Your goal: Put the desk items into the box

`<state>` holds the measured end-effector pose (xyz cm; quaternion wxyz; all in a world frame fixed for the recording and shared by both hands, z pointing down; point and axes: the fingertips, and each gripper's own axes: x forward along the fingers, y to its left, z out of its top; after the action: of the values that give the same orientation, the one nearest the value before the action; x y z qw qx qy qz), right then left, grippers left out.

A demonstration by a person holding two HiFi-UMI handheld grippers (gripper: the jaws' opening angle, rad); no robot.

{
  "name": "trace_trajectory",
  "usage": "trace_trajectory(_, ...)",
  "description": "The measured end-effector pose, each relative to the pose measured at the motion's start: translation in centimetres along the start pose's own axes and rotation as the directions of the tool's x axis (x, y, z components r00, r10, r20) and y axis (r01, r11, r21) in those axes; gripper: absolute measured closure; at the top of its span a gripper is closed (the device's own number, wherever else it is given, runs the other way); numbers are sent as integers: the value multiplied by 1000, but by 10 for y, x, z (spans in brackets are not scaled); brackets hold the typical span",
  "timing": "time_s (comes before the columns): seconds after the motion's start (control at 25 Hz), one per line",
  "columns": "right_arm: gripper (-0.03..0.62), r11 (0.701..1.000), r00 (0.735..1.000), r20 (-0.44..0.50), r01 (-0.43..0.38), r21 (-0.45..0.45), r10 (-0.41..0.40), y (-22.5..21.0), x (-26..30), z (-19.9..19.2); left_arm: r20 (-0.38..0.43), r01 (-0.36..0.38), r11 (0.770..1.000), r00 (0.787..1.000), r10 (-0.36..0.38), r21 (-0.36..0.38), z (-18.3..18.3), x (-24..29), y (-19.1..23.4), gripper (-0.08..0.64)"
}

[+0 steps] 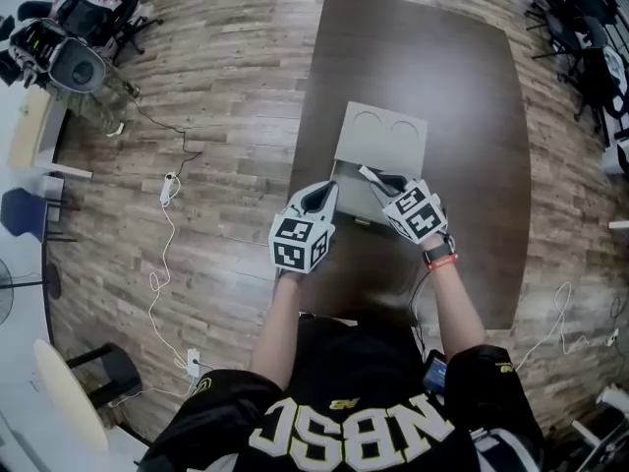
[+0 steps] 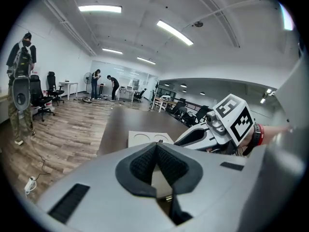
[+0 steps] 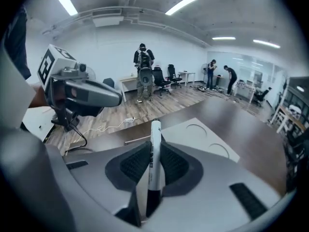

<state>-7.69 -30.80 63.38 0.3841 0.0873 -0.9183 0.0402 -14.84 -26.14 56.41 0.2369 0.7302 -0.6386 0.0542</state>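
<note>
Box [image 1: 381, 138] inside is mostly blocked in head view by both grippers; only a beige flap w/ two round marks can be seen. Left gripper [image 2: 155, 148]: jaws pressed together, nothing btwn them. Right gripper [image 3: 154, 151]: marker [image 3: 155, 129] is pinched, white barrel, dark lower end, print too blurry to be read. It's held over the box's near side, above the dark counter [image 1: 472, 116].

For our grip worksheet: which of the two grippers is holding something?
The right gripper, clamped on a white marker; the left gripper is shut, empty.
</note>
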Motion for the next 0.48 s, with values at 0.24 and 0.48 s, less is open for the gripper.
trace_trajectory(0.24,517,985,994,-85,-81,-152,69,23,39,-8,-12,-40,999,999,40,-22,-11,-11,23,546)
trace_trajectory(0.48,517,969,982,-163,-133,-209,99,31,68,-28,-31,-62,997,998,61,-37,-20,-17,37,546)
